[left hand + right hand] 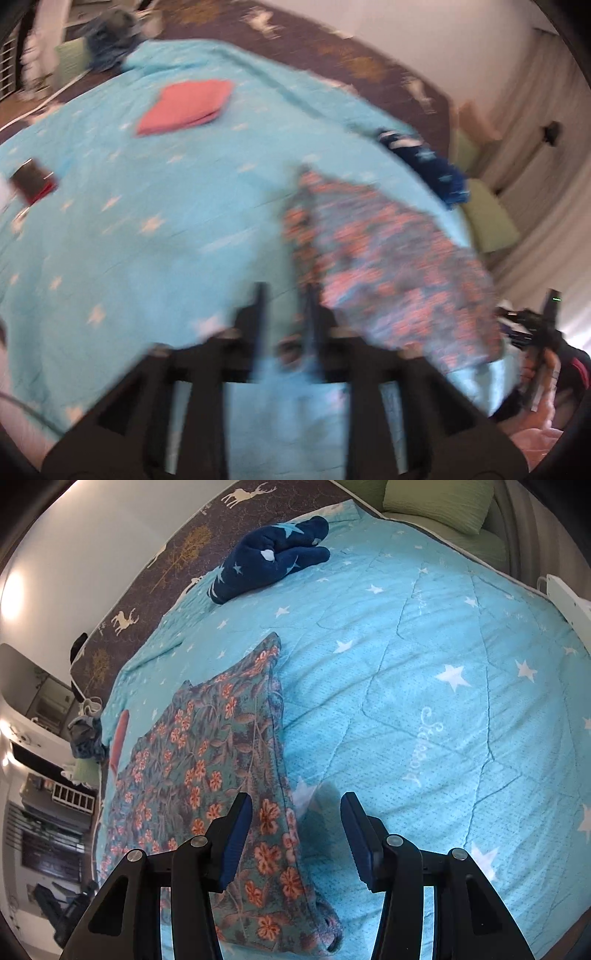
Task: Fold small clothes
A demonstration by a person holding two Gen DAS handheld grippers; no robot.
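Work surface: a bed covered by a light blue quilt (424, 686) printed with white stars, with a stitched script word visible in the right wrist view. Beneath it, along the far edge, a dark brown sheet (147, 590) with deer and tree motifs is exposed. Green pillows (439, 502) lie at the head end, and pale walls and a curtain (532, 206) bound the room.

The floral garment (207, 760), teal with orange flowers, lies flat on the quilt, partly folded, with a straight edge running toward the right gripper (295, 834). That gripper's jaws stand wide apart; its left finger overlaps the garment's edge and nothing is held.

The left wrist view is motion-blurred. The left gripper (284, 310) shows a narrow gap, seemingly empty, just beside the garment's near corner.

A folded pink cloth (184, 107) rests further up the quilt. A dark blue starred fleece item (269, 557) lies crumpled near the far edge. A dark red-edged object (33, 181) sits at the quilt's left side.
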